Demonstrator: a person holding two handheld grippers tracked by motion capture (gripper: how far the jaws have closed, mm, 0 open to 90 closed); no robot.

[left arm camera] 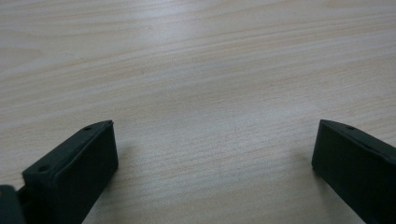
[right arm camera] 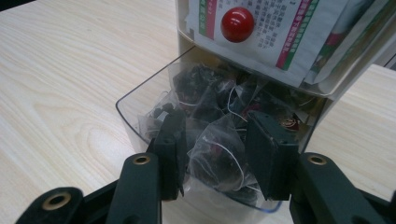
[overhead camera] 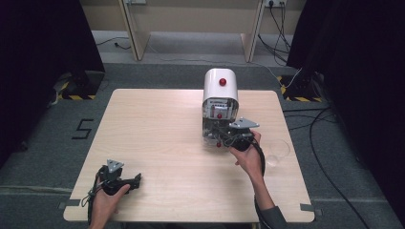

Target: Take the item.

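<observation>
Two black pads (right arm camera: 264,154) of the right gripper (right arm camera: 219,156) flank one tea bag (right arm camera: 219,158) in the clear drawer (right arm camera: 140,105) under the white dispenser (overhead camera: 220,86), not yet pinching. Squeeze only that bag, then lift straight. Left gripper (left arm camera: 215,154) rests open on the table (left arm camera: 196,60).

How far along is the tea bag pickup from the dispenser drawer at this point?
Done: the clear drawer of the white dispenser stands pulled open, full of tea bags. In hand: the right gripper is inside the drawer, its jaws on either side of a pyramid tea bag; whether they pinch it yet is unclear. Left: lifting the bag out, perhaps into the glass nearby. The left gripper rests open on the table.
</observation>
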